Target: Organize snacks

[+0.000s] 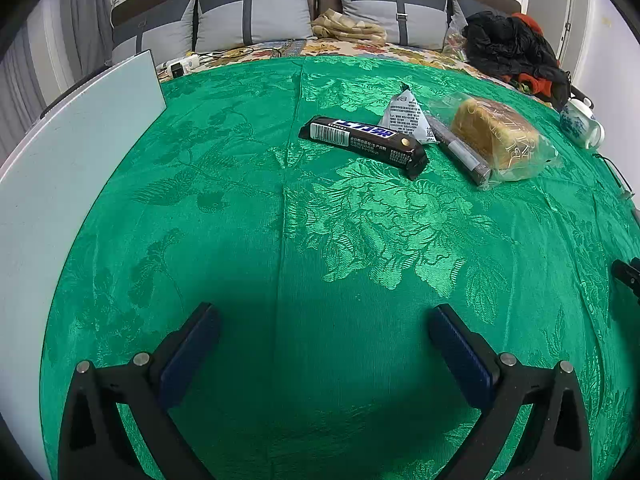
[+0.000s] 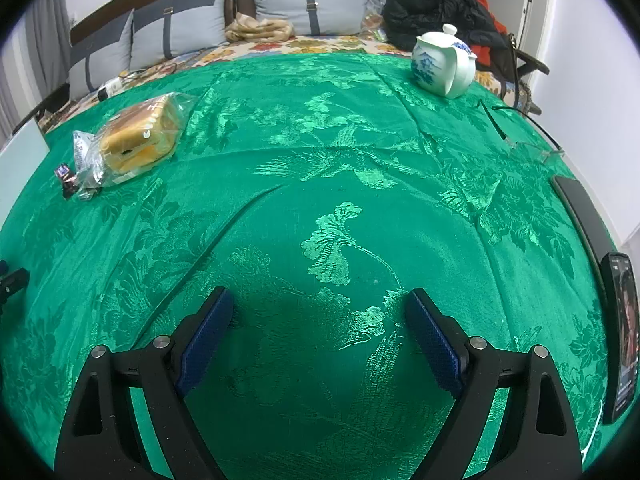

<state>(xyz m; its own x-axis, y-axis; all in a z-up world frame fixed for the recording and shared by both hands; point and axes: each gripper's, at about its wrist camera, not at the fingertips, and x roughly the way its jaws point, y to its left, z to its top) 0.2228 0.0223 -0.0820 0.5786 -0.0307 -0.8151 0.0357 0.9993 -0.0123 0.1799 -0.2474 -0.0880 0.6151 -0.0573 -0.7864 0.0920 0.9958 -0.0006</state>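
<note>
In the left wrist view a black chocolate bar [image 1: 362,141] lies on the green cloth [image 1: 280,240], with a white triangular packet [image 1: 404,116] behind it, a thin dark stick pack [image 1: 460,150] to its right and a bagged bread loaf [image 1: 494,136] beyond that. My left gripper [image 1: 324,312] is open and empty, well short of the snacks. In the right wrist view the bagged bread [image 2: 136,140] and the bar's end [image 2: 66,178] sit at the far left. My right gripper [image 2: 320,296] is open and empty over bare cloth [image 2: 320,200].
A white board [image 1: 72,168] lies along the table's left edge. A blue-and-white teapot [image 2: 442,62] stands at the back right, with glasses [image 2: 532,146] and a phone [image 2: 622,332] near the right edge. A sofa with cushions [image 1: 252,16] lies behind the table.
</note>
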